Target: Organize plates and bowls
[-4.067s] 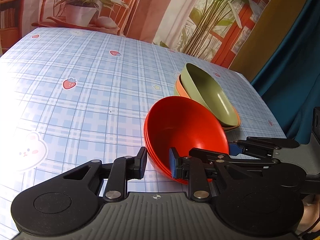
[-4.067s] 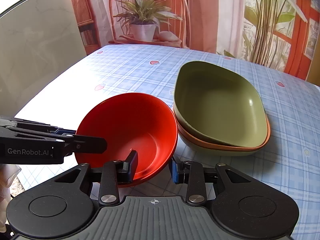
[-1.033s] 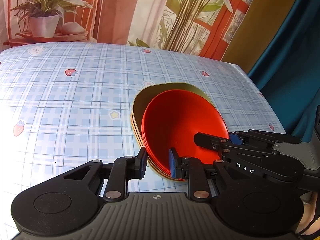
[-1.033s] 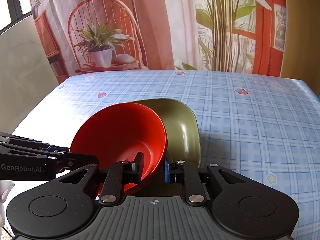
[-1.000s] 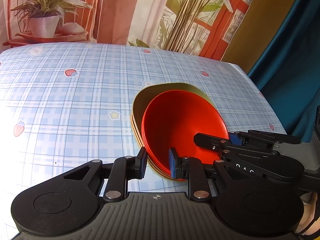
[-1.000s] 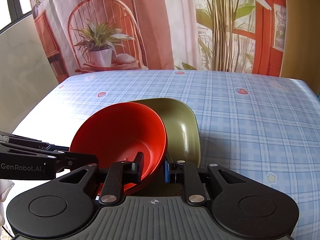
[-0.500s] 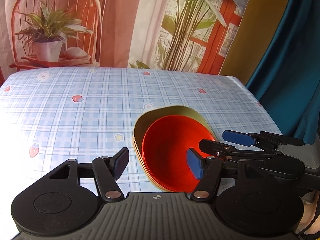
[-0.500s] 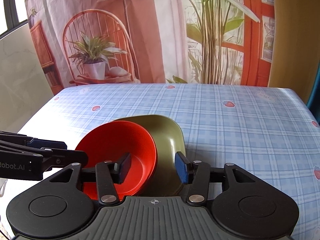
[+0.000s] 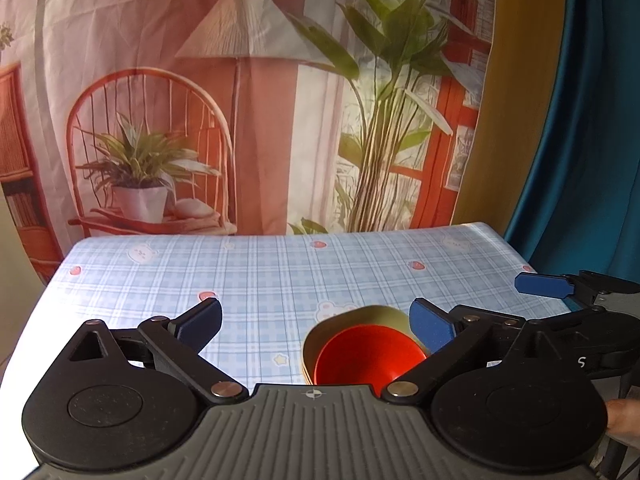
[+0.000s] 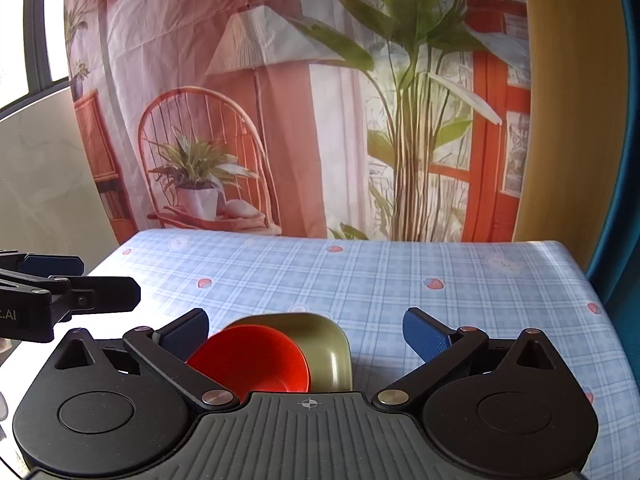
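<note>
The red bowl (image 9: 370, 358) sits nested inside the olive-green dish (image 9: 356, 318) on the blue checked tablecloth. It also shows in the right wrist view (image 10: 256, 364), inside the green dish (image 10: 332, 344). My left gripper (image 9: 316, 324) is wide open and empty, raised above and behind the stack. My right gripper (image 10: 306, 332) is wide open and empty, also raised behind the stack. The right gripper's fingers (image 9: 540, 285) show at the right of the left wrist view. The left gripper's fingers (image 10: 80, 296) show at the left of the right wrist view. The lower dishes of the stack are hidden.
The tablecloth (image 9: 260, 276) with strawberry and bear prints stretches beyond the stack to a printed backdrop. The table's right edge (image 10: 592, 292) meets a teal curtain (image 9: 580, 140). A pale wall panel (image 10: 40, 184) stands left.
Both grippers opened, let go of the red bowl, and pulled up and back from the stack. The bowl now rests in the green dish.
</note>
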A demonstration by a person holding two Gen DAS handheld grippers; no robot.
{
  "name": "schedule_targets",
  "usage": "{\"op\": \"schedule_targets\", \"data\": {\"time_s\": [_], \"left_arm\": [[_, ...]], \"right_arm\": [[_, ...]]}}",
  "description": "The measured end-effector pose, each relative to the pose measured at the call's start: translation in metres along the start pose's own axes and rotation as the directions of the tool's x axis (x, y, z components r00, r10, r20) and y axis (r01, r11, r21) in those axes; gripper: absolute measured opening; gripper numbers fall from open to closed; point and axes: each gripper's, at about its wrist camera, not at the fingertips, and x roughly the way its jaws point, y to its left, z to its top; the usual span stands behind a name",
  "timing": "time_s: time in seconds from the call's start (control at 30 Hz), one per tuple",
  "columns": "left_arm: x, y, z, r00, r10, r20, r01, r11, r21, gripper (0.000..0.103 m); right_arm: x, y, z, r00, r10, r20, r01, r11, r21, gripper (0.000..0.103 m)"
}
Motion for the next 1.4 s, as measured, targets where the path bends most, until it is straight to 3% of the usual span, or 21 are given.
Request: {"op": "schedule_targets", "data": {"time_s": [0.33, 0.57, 0.97, 1.4], "left_arm": [[-0.060, -0.002, 0.021, 0.991, 0.085, 0.101, -0.086, 0.996, 0.005, 0.103], [-0.102, -0.017, 0.028, 0.964, 0.186, 0.190, -0.199, 0.978, 0.057, 0.103], [-0.143, -0.031, 0.032, 0.953, 0.203, 0.223, -0.214, 0.977, 0.024, 0.103], [-0.152, -0.035, 0.023, 0.950, 0.211, 0.230, -0.222, 0.975, 0.025, 0.103]], "right_arm": [[-0.055, 0.007, 0.029, 0.995, -0.006, 0.095, 0.005, 1.000, 0.012, 0.103], [-0.095, 0.015, 0.042, 0.990, -0.023, 0.139, 0.022, 1.000, 0.011, 0.103], [-0.147, 0.017, 0.042, 0.980, -0.053, 0.192, 0.055, 0.998, -0.010, 0.103], [-0.161, 0.014, 0.038, 0.977, -0.057, 0.208, 0.058, 0.998, 0.001, 0.103]]}}
